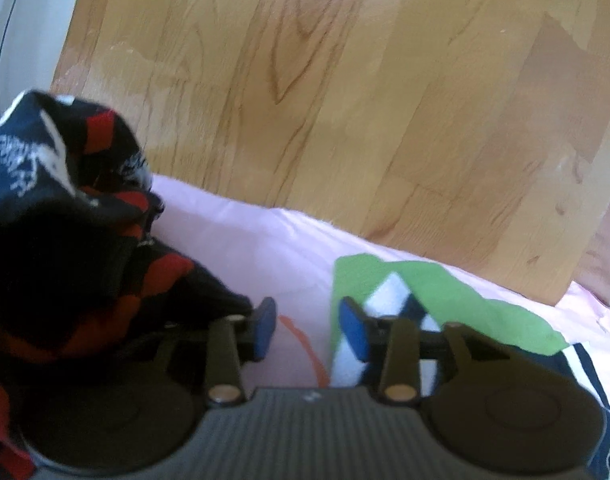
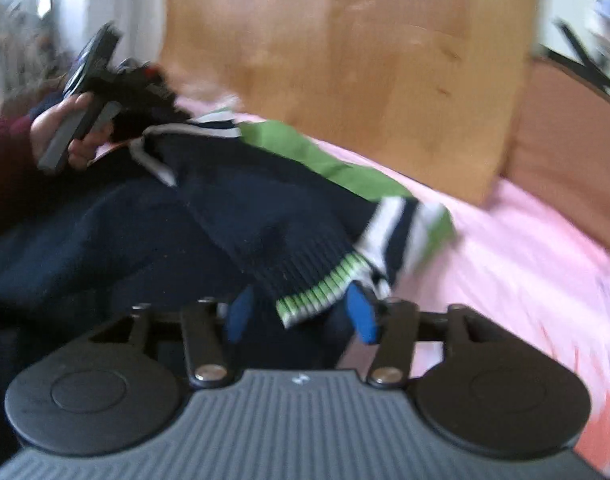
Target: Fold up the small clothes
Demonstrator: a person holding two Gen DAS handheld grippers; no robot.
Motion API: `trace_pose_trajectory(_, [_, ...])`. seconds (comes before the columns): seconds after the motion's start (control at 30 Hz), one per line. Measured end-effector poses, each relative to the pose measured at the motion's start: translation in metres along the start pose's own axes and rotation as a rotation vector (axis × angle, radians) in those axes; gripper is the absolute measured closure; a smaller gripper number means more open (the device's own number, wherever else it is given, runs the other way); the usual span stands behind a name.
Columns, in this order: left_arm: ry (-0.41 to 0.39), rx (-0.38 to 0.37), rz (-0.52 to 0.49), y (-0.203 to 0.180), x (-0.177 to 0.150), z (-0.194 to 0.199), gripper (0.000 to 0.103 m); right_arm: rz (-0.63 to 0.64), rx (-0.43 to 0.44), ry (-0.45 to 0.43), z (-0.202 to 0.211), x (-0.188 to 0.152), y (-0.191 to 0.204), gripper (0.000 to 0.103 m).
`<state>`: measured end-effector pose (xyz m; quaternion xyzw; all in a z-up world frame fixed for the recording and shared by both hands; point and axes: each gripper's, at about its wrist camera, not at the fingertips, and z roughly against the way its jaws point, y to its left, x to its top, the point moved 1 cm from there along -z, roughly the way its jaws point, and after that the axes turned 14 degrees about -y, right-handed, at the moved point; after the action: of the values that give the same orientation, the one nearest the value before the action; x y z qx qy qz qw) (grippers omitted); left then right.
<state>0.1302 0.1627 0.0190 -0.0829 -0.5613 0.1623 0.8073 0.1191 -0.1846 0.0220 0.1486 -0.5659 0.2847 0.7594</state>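
Note:
In the left wrist view my left gripper (image 1: 309,328) stands open over the pink sheet (image 1: 265,248), with nothing between its blue pads (image 1: 265,330). A crumpled black and red garment (image 1: 85,240) lies just left of it. A green, white and navy sweater (image 1: 425,292) lies just right of it. In the right wrist view my right gripper (image 2: 301,316) is open, its jaws apart around the navy sweater's (image 2: 225,216) green-and-white ribbed hem (image 2: 317,300). Motion blur hides whether the pads touch the hem. A hand (image 2: 61,128) holds the left gripper at the far left.
A wooden board (image 1: 345,100) stands upright behind the bed. The pink sheet (image 2: 525,272) spreads out to the right of the sweater. A maroon sleeve (image 2: 5,136) shows at the left edge, and a brownish surface (image 2: 565,152) lies beyond the board.

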Motion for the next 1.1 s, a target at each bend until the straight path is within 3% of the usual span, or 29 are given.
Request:
trace_pose_trajectory(0.1, [-0.009, -0.032, -0.029, -0.007, 0.0, 0.003, 0.06, -0.306, 0.003, -0.079, 0.008, 0.0, -0.021, 0.046])
trace_pose_trajectory(0.17, [0.008, -0.05, -0.054, -0.013, -0.001, 0.001, 0.063, -0.48, -0.001, -0.074, -0.002, -0.003, -0.032, 0.046])
trace_pose_trajectory(0.2, [0.019, -0.057, -0.069, -0.016, -0.002, -0.001, 0.065, -0.527, -0.022, -0.067, -0.01, -0.004, -0.035, 0.046])
trace_pose_trajectory(0.27, [0.047, -0.079, -0.105, -0.022, -0.005, -0.005, 0.081, -0.594, -0.078, -0.031, -0.028, -0.011, -0.04, 0.046])
trace_pose_trajectory(0.33, [0.064, -0.066, -0.161, -0.03, -0.009, -0.007, 0.091, -0.606, -0.127, 0.006, -0.047, -0.018, -0.04, 0.047])
trace_pose_trajectory(0.37, [0.059, -0.061, -0.176, -0.032, -0.01, -0.007, 0.092, -0.605, -0.122, -0.016, -0.052, -0.02, -0.038, 0.053])
trace_pose_trajectory(0.4, [0.052, -0.056, -0.185, -0.033, -0.01, -0.005, 0.093, -0.596, -0.111, -0.02, -0.057, -0.019, -0.035, 0.074])
trace_pose_trajectory(0.43, [0.045, -0.046, -0.186, -0.033, -0.009, -0.004, 0.094, -0.571, -0.122, -0.005, -0.063, -0.015, -0.031, 0.084])
trace_pose_trajectory(0.5, [0.017, -0.029, -0.153, -0.029, -0.006, -0.001, 0.094, -0.525, -0.091, 0.012, -0.066, -0.003, -0.025, 0.09])
trace_pose_trajectory(0.63, [-0.02, -0.036, -0.022, -0.015, 0.001, 0.003, 0.094, -0.394, -0.073, -0.147, -0.042, 0.047, -0.028, 0.09])
trace_pose_trajectory(0.73, [-0.001, -0.007, 0.004, -0.012, -0.001, -0.002, 0.094, -0.345, -0.101, -0.246, -0.042, 0.074, -0.043, 0.09])
trace_pose_trajectory(0.8, [0.073, 0.048, -0.012, -0.01, -0.005, -0.015, 0.088, -0.326, -0.134, -0.207, -0.063, 0.066, -0.052, 0.087])
trace_pose_trajectory(0.9, [0.077, 0.045, 0.015, -0.003, -0.003, -0.015, 0.08, -0.283, -0.259, 0.029, -0.116, 0.02, -0.06, 0.074])
trace_pose_trajectory(0.93, [0.074, 0.048, 0.021, -0.002, -0.002, -0.013, 0.076, -0.274, -0.287, 0.043, -0.122, 0.009, -0.063, 0.066])
trace_pose_trajectory(1.07, [-0.02, 0.039, 0.034, -0.003, 0.008, 0.003, 0.07, -0.392, -0.337, -0.106, -0.098, 0.018, -0.067, 0.063])
trace_pose_trajectory(1.1, [-0.057, 0.014, 0.027, -0.007, 0.011, 0.01, 0.062, -0.384, -0.339, -0.144, -0.092, 0.024, -0.063, 0.061])
